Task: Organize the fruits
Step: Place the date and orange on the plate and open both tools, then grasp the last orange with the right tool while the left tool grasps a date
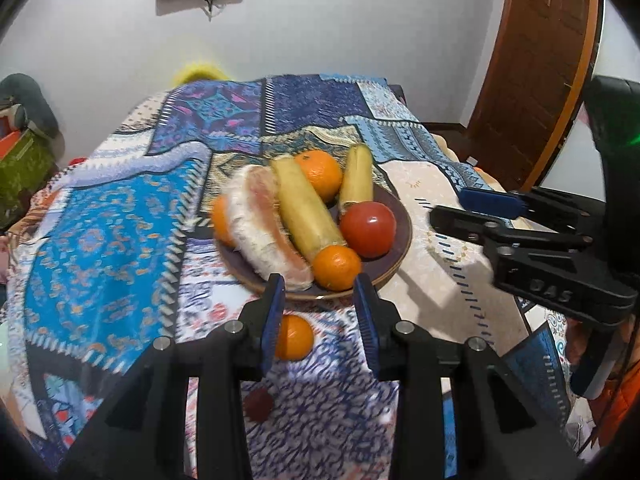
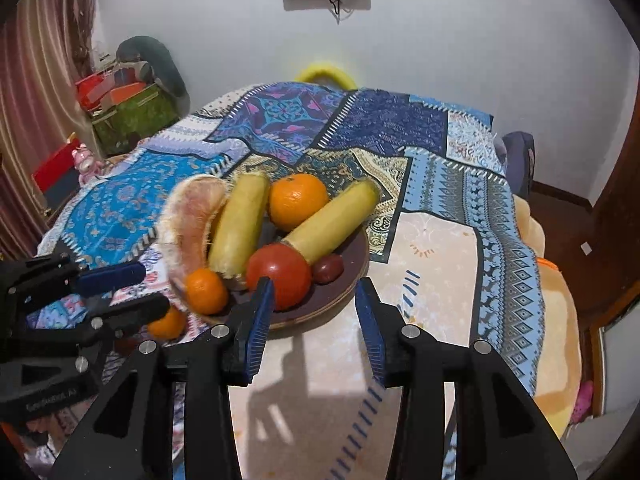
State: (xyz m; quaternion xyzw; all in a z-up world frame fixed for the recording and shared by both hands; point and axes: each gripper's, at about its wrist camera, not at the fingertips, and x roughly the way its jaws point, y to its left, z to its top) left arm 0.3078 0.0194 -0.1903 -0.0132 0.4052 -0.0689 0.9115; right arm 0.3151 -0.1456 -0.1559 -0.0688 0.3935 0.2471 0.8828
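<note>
A dark round plate (image 1: pixel 394 256) (image 2: pixel 352 280) on the patterned cloth holds a pomelo wedge (image 1: pixel 264 224) (image 2: pixel 192 216), two yellow corn-like pieces (image 1: pixel 306 208) (image 2: pixel 332 220), oranges (image 1: pixel 320 172) (image 2: pixel 298 200), a red tomato (image 1: pixel 368 229) (image 2: pixel 278 276) and a small dark red fruit (image 2: pixel 328 269). One orange (image 1: pixel 294 337) (image 2: pixel 168 324) and a dark red fruit (image 1: pixel 259 405) lie on the cloth in front of the plate. My left gripper (image 1: pixel 320 312) is open and empty above them. My right gripper (image 2: pixel 314 312) is open and empty at the plate's near edge.
The table (image 1: pixel 120 240) is covered by a blue patchwork cloth. A brown door (image 1: pixel 536 72) stands at the right. Boxes and clutter (image 2: pixel 128 108) sit at the left by a curtain. A yellow object (image 2: pixel 324 72) shows behind the table.
</note>
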